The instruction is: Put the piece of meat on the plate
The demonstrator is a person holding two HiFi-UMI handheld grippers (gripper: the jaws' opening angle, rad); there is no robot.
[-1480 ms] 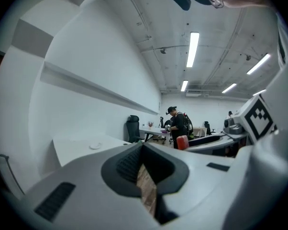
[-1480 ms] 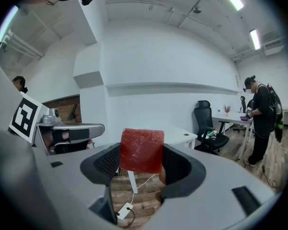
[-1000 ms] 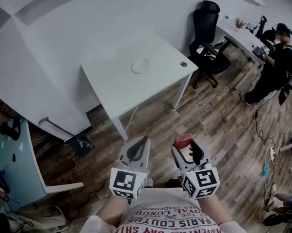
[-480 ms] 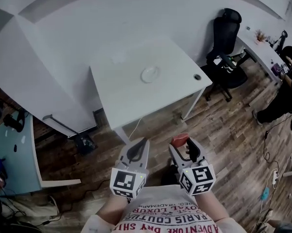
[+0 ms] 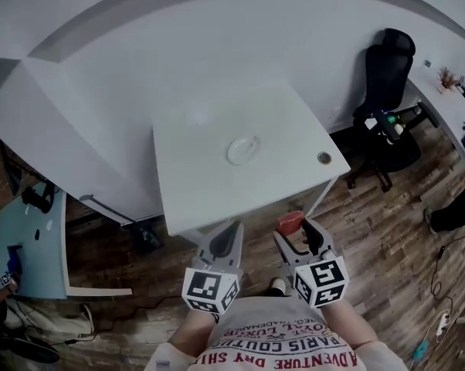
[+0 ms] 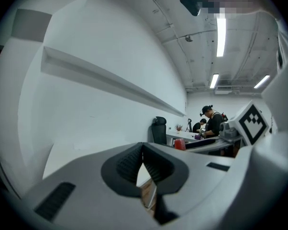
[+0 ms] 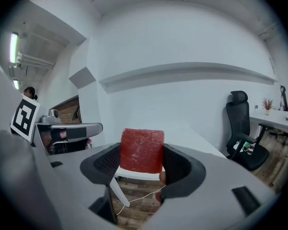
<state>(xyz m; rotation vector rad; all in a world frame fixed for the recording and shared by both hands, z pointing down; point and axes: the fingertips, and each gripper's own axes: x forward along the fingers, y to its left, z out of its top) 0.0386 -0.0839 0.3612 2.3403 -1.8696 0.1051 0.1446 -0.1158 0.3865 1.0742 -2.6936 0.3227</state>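
A red block of meat [image 7: 142, 150] sits clamped between the jaws of my right gripper [image 7: 143, 163]; in the head view the meat [image 5: 290, 222] shows at the tip of the right gripper [image 5: 296, 233], just short of the white table's near edge. A pale round plate [image 5: 242, 149] lies near the middle of the white table [image 5: 194, 184]. My left gripper [image 5: 224, 238] is held beside the right one, jaws together with nothing between them; its pads [image 6: 143, 166] meet in the left gripper view.
A black office chair [image 5: 388, 99] stands right of the table. A round cable hole [image 5: 324, 158] marks the table's right corner. A light blue desk [image 5: 32, 246] is at far left. Wooden floor lies below. People stand in the distance by another desk [image 6: 208, 123].
The head view has swung toward the table, which now lies closer and more centred in front of both grippers. The meat stays clamped in the right gripper.
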